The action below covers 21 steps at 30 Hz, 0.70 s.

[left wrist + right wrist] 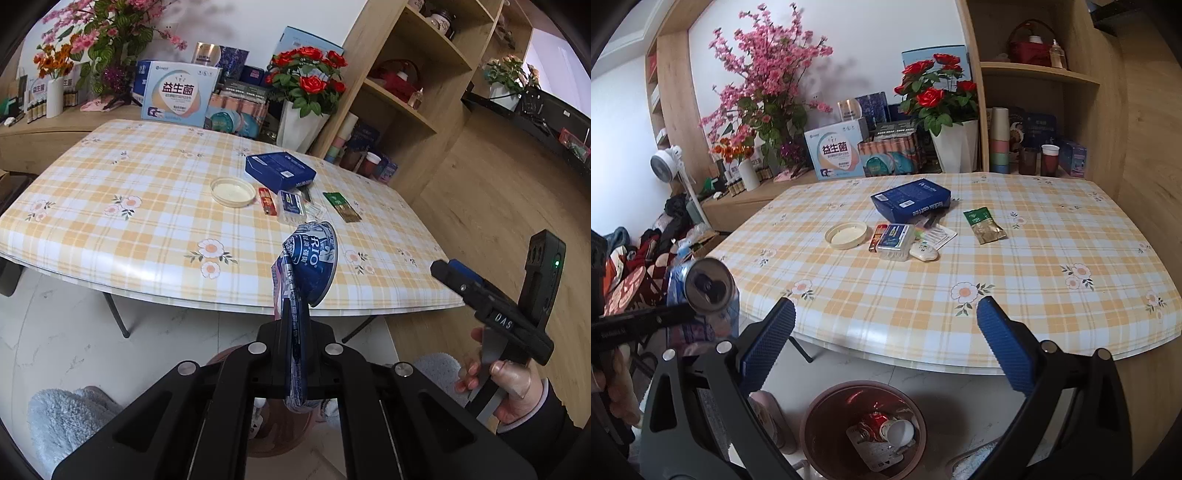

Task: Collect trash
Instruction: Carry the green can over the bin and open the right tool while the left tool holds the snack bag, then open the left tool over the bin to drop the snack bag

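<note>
Crushed can [306, 266] being gripped by left gripper [295, 325].
Right gripper [886, 325] is being held released above bin [812, 413].

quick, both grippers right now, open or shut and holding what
Left gripper: shut on the crushed blue can.
Right gripper: open, holding nothing, above the trash bin.

Tablecloth [960, 295] — yellow-and-white plaid with flowers; crushed can [310, 266] — blue and white; box [910, 199] dark blue; bin [820, 413] brownish-pink.
</note>
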Motion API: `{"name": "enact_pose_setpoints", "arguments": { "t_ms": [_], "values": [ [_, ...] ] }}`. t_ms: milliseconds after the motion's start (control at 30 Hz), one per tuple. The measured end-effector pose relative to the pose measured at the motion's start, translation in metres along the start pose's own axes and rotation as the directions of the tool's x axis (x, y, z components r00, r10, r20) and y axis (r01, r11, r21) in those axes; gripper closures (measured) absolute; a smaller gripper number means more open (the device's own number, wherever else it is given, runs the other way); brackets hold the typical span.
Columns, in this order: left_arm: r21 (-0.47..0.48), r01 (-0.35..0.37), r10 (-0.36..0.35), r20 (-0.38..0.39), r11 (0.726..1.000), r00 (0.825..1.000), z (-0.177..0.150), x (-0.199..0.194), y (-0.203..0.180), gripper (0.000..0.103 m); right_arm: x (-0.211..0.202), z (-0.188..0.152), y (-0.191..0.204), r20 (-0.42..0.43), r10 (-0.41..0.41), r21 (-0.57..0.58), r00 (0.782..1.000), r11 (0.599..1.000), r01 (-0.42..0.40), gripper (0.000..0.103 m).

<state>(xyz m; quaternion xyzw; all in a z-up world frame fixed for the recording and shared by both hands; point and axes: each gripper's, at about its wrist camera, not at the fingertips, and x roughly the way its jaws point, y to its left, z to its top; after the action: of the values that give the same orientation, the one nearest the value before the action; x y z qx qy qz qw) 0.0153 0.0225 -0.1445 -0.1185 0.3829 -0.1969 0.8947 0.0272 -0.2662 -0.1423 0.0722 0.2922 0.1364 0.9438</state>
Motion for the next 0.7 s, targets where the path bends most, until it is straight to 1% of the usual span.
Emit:
{"name": "enact_pose_setpoints", "arguments": {
  "t_ms": [233,333,500,567,633,667,700],
  "values": [
    [0.020,0.028,-0.027,-0.044,0.999,0.999,-0.003,0.014,-0.016,0.099,-0.004,-0.002,-0.018,0.013,-0.018,0.033,1.000,0.999,0.018,0.006],
    [0.027,0.055,-0.053,-0.069,0.998,0.996,-0.006,0.019,-0.022,0.099,-0.004,-0.004,-0.022,0.011,-0.026,0.039,1.000,0.999,0.026,0.006],
    [0.048,0.078,-0.073,-0.098,0.996,0.993,-0.011,0.027,-0.030,0.099,-0.003,-0.007,-0.028,0.005,-0.033,0.064,0.999,0.997,0.033,0.006],
    [0.044,0.098,-0.092,-0.121,0.994,0.988,-0.012,0.032,-0.033,0.099,-0.002,-0.007,-0.028,0.005,-0.037,0.065,0.999,0.997,0.037,0.006],
    [0.045,0.137,-0.130,-0.135,0.990,0.982,-0.013,0.034,-0.036,0.092,-0.003,-0.007,-0.028,0.005,-0.037,0.064,0.999,0.997,0.037,0.006],
    [0.051,0.141,-0.134,-0.130,0.989,0.982,-0.013,0.032,-0.037,0.074,-0.002,-0.007,-0.027,0.005,-0.039,0.061,0.999,0.997,0.039,0.006],
    [0.064,0.130,-0.122,-0.110,0.989,0.986,-0.012,0.029,-0.038,0.056,-0.002,-0.007,-0.027,0.004,-0.040,0.062,0.999,0.997,0.039,0.006]
  ]
}}
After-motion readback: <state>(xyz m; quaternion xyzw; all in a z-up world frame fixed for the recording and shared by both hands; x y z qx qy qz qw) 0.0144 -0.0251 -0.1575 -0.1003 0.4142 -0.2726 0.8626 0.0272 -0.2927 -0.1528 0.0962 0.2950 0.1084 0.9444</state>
